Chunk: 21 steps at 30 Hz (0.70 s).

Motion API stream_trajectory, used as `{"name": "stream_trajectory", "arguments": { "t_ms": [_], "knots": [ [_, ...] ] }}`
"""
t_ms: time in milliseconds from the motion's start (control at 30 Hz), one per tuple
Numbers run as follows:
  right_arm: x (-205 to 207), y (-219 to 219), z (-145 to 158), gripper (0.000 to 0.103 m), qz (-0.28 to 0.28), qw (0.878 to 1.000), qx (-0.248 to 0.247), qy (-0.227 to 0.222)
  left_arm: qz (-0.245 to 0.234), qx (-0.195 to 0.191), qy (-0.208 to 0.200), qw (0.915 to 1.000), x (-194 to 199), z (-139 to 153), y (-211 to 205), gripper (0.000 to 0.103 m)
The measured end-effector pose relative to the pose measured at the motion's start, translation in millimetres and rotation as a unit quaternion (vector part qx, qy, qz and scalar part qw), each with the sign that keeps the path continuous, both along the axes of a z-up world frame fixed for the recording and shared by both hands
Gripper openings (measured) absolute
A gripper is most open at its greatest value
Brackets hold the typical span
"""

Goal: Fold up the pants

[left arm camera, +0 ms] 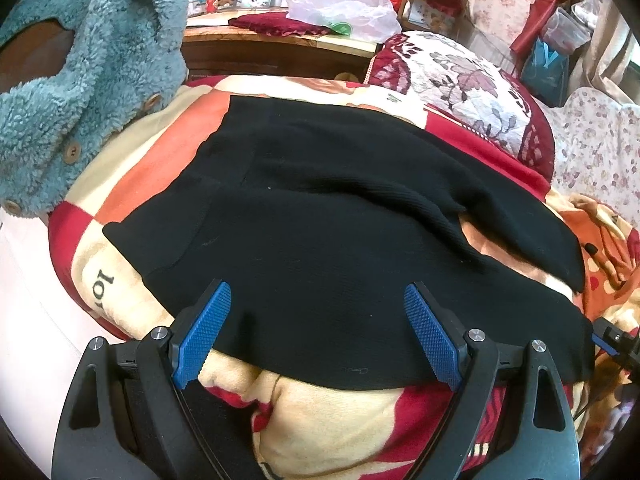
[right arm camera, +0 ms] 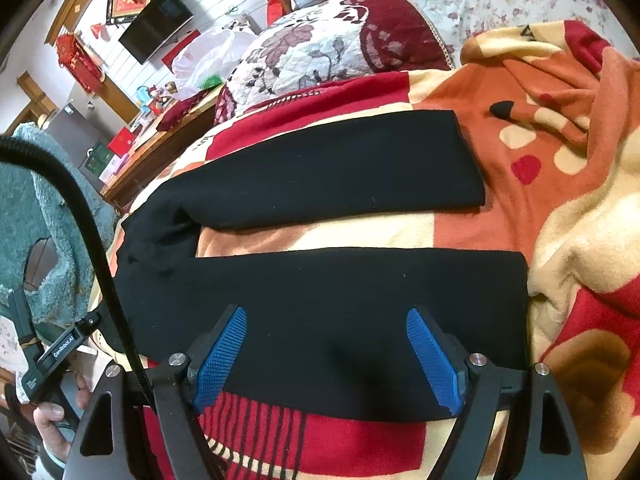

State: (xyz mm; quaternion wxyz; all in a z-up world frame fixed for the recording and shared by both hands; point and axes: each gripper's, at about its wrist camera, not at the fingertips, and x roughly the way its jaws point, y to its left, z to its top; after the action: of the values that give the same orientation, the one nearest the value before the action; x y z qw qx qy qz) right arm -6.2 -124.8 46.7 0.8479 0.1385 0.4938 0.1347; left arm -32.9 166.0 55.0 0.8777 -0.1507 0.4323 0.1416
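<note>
Two black pants [right arm camera: 320, 304] legs flat, parted, on blanket [right arm camera: 560, 220], both tools [left arm camera: 318, 336] [right arm camera: 326, 356] spread

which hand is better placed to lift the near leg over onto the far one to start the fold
Probably the right. Its open tongs straddle the near leg of the black pants, close to the cuff, with the far leg lying parallel just beyond. The left tongs, also open, sit at the wider waist end.

Teal fleece coat [left arm camera: 80, 92], floral pillow [left arm camera: 468, 88]

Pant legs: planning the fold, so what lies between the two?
Only bare blanket between the pant legs, seen in the right wrist view.
</note>
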Motion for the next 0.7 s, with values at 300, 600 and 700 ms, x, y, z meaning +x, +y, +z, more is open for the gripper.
{"name": "stream_trajectory", "arguments": {
  "t_ms": [300, 600, 700],
  "knots": [
    [0.3, -8.0, 1.1, 0.082, -0.014, 1.000, -0.004, -0.002, -0.009, 0.002, 0.000, 1.0000, 0.1, 1.2, -3.1, 0.089],
    [-1.0, -5.3, -1.3, 0.082, -0.013, 1.000, -0.016, 0.000, -0.008, -0.002, 0.003, 1.0000, 0.4, -0.1, -3.2, 0.089],
    [-1.8, -3.7, -2.3, 0.082, -0.011, 1.000, -0.019, 0.001, -0.010, 0.000, 0.002, 1.0000, 0.2, 0.3, -3.4, 0.089]
  ]
}}
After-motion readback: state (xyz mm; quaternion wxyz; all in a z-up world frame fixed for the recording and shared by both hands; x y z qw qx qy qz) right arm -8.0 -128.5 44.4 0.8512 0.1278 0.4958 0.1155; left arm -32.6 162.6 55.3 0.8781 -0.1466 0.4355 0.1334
